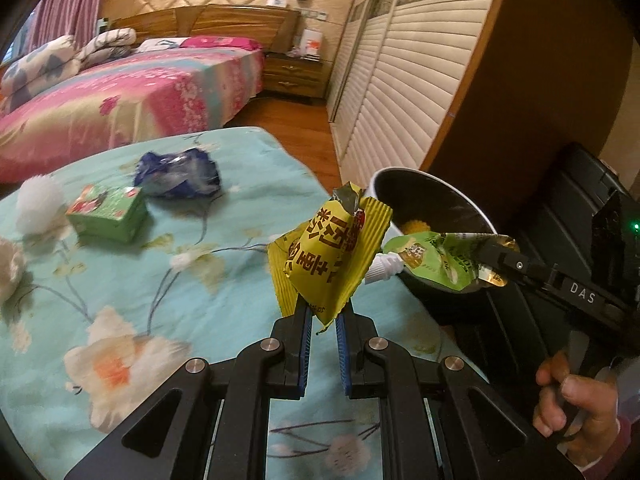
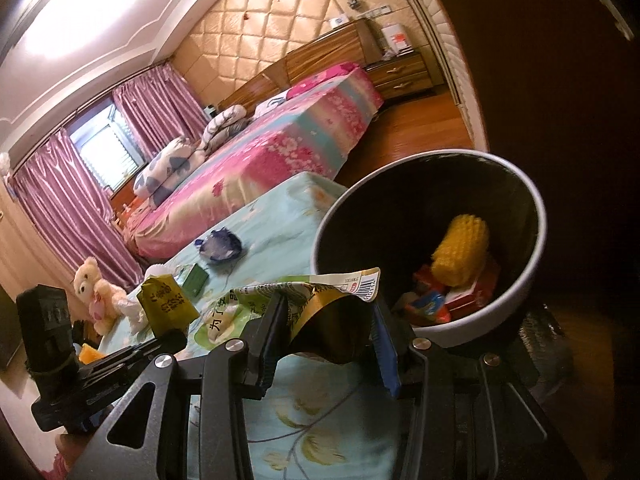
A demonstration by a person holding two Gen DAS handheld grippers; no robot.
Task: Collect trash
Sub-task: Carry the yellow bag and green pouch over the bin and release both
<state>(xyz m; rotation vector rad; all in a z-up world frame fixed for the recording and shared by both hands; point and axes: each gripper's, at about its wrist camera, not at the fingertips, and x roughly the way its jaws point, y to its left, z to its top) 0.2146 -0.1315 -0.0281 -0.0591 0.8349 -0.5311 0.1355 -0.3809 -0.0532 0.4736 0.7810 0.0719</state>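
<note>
My left gripper (image 1: 323,309) is shut on the lower corner of a yellow snack wrapper (image 1: 328,256), which stands upright above the teal floral tablecloth (image 1: 168,280). To its right, my right gripper (image 1: 494,258) is shut on a green and gold pouch (image 1: 436,256) at the near rim of the dark bin (image 1: 424,200). In the right wrist view the right gripper (image 2: 326,312) pinches that pouch (image 2: 320,292) just in front of the bin (image 2: 472,322). The left gripper (image 2: 160,334) holds the yellow wrapper (image 2: 166,300) at the left.
A green box (image 1: 108,212), a crumpled blue wrapper (image 1: 180,172) and white tissue wads (image 1: 40,204) lie on the cloth. The bin holds a yellow ridged piece (image 2: 460,252) and red wrappers (image 2: 432,304). A teddy bear (image 2: 96,288) sits at the left. A hand (image 1: 572,400) grips the right gripper's handle.
</note>
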